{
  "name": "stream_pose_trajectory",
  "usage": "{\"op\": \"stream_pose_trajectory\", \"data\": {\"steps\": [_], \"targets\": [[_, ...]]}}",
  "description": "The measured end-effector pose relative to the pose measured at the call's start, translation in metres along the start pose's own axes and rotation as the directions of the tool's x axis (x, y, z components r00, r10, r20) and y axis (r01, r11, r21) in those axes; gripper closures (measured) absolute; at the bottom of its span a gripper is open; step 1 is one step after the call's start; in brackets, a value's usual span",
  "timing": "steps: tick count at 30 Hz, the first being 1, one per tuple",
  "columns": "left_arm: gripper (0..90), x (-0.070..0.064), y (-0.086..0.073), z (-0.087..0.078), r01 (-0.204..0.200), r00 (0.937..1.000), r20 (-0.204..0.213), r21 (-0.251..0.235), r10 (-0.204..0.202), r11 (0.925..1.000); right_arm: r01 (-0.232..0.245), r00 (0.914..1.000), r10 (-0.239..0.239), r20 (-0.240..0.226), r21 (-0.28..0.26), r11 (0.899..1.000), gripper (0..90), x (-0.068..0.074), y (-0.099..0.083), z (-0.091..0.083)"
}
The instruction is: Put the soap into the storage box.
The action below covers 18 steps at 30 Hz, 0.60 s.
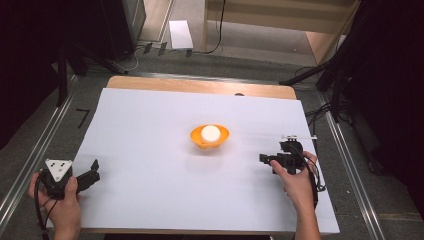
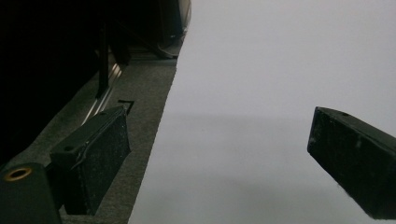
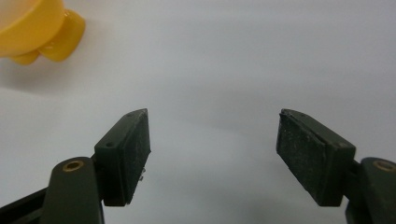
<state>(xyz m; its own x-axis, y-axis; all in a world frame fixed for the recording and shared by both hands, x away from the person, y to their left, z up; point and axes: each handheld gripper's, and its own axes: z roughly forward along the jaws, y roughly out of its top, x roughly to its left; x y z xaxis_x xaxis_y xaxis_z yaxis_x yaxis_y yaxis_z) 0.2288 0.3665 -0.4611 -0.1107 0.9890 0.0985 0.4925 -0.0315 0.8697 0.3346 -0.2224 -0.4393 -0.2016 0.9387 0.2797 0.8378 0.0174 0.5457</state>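
Both tools sit low in the high view: the left tool (image 1: 92,172) at lower left, near the counter's (image 1: 150,165) left edge, and the right tool (image 1: 267,159) at lower right. Each has its jaws apart with nothing between them; each tool's own view shows bare white surface in the gap. An orange bowl (image 1: 210,137) stands at mid-frame of the high view, with a white ball (image 1: 210,132) in it. It lies well apart from the left tool and nearer the right one. In the right gripper view the bowl (image 3: 37,30) sits at upper left.
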Motion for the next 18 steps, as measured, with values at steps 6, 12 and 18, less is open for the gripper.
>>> {"op": "stream_pose_trajectory", "data": {"steps": [6, 12, 18], "targets": [[6.4, 0.0, 0.0, 0.0, -0.001, 1.0, -0.002, 0.001, 0.001, 1.0, -0.007, 0.9993, 0.002, -0.036, -0.12, 0.993, 28.1, -0.013, -0.016, -0.012], [6.4, -0.001, 0.0, 0.0, -0.008, 1.0, -0.002, -0.003, 0.008, 1.0, 0.014, 0.9991, -0.02, -0.038, -0.151, 0.989, 26.6, -0.023, -0.032, -0.013], [6.5, -0.001, 0.0, 0.0, -0.014, 0.9999, -0.006, -0.001, 0.014, 0.9999, 0.019, 0.9996, -0.023, -0.016, -0.206, 0.978, 27.4, -0.034, -0.048, -0.017]]}}
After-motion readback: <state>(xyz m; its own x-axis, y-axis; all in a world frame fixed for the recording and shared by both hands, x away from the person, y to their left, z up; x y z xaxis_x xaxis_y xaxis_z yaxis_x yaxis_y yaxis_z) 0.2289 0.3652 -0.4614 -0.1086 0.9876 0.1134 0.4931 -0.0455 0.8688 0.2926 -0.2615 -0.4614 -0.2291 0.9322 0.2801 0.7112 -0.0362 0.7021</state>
